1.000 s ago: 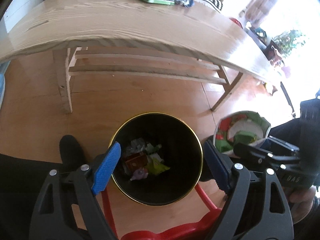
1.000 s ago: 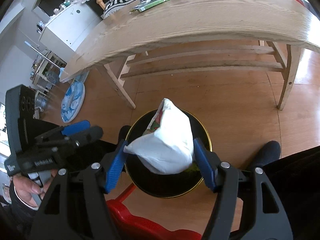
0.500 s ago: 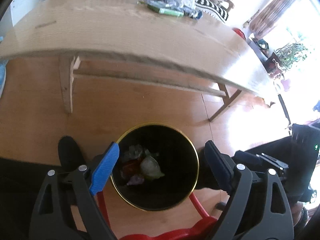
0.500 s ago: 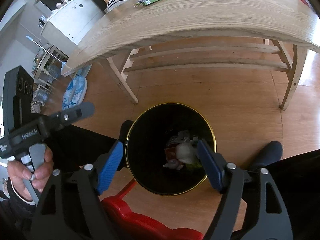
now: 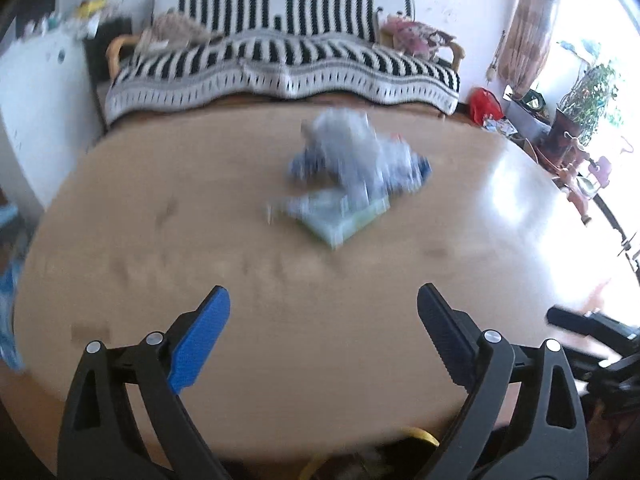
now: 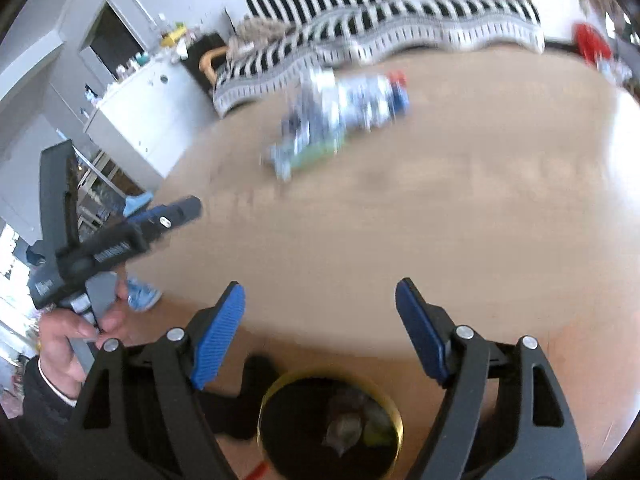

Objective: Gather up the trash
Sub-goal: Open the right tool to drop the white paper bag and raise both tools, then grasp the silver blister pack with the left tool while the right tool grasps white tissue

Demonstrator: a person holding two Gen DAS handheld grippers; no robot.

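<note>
Left wrist view: both claws gaping w/ nothing held, trash pile at 12 o'clock across tabletop, approx equidistant for you.

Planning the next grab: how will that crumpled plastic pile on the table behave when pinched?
The plastic pile looks thin and crumpled, so probably light and floppy. It may sag or shed pieces, being several wrappers. The flat green packet beneath could slide along.

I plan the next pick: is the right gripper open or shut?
Open: the right gripper has its blue fingers far apart, nothing between them.
</note>
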